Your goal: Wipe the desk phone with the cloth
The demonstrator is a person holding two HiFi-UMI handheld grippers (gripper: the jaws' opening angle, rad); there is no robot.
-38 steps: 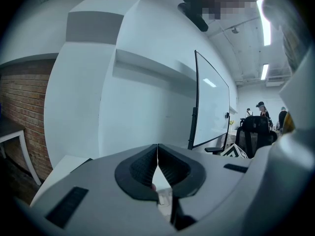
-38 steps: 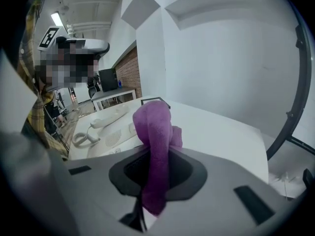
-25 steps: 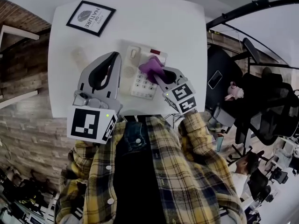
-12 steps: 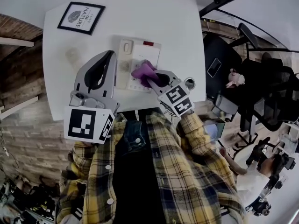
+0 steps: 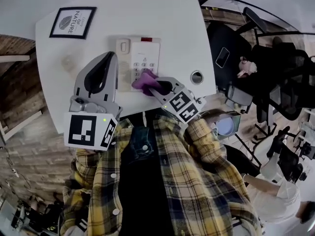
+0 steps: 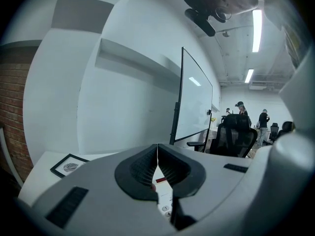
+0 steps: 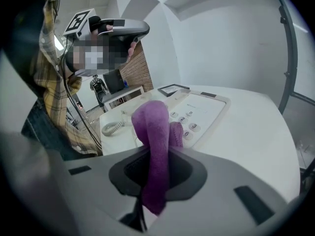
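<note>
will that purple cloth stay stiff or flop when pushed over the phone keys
Probably floppy: the purple cloth doubles over itself beyond the right gripper. Its fuzzy surface suggests soft and grippy, likely moulding round the desk phone keys.

The head view looks steeply down from above the person's chest. It takes in the whole white table (image 5: 187,28) from some way off, with the left gripper (image 5: 111,57) and right gripper (image 5: 152,83) low in the frame. The left gripper view sits close behind its own jaws, which meet at the tips, and faces upward past them to a wall and a whiteboard (image 6: 194,107). Only a sliver of the desk phone (image 6: 165,200) shows beneath the tips. The right gripper view sits just behind its jaws and faces low across the table, with the clamped cloth (image 7: 155,146) filling its foreground. All three views share the phone and the framed picture (image 5: 73,22), both ahead of the grippers.
</note>
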